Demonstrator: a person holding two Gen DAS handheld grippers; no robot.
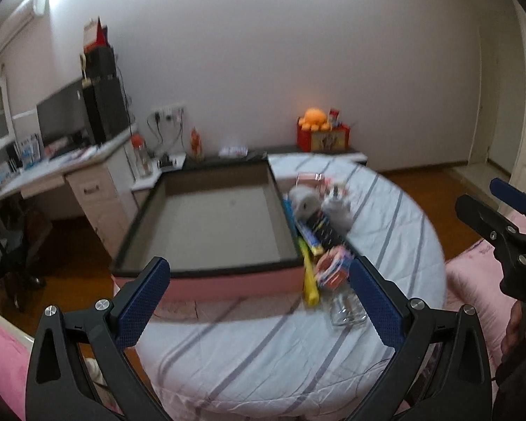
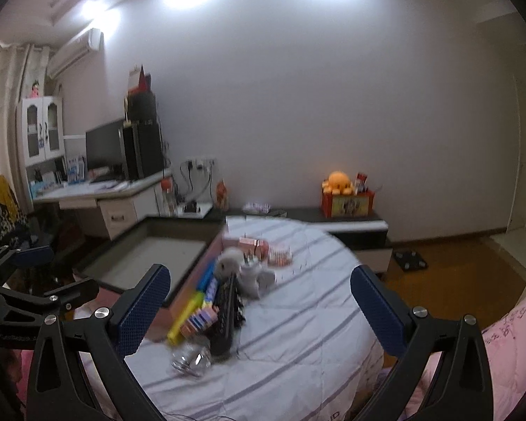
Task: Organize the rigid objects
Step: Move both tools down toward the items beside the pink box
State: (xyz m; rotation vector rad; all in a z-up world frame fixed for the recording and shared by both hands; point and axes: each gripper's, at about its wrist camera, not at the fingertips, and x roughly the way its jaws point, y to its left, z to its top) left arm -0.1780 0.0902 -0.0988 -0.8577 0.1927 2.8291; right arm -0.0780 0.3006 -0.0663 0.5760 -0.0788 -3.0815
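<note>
A large open box (image 1: 212,221) with pink sides, black rim and grey floor stands on a round table with a striped white cloth (image 1: 263,343). Right of the box lies a pile: a yellow bar (image 1: 310,280), a clear glass jar (image 1: 345,307), a striped packet (image 1: 333,268), a black remote (image 1: 324,228) and grey plush toys (image 1: 308,205). My left gripper (image 1: 259,301) is open and empty, above the table before the box. My right gripper (image 2: 259,307) is open and empty, over the pile (image 2: 214,312); the box (image 2: 147,256) is to its left.
A desk (image 1: 56,165) with a monitor and black tower stands at the left. A low black and white shelf (image 1: 315,152) along the wall holds a red box with an orange plush. Pink bedding (image 1: 473,280) lies at the right. The wooden floor (image 2: 456,277) shows beyond.
</note>
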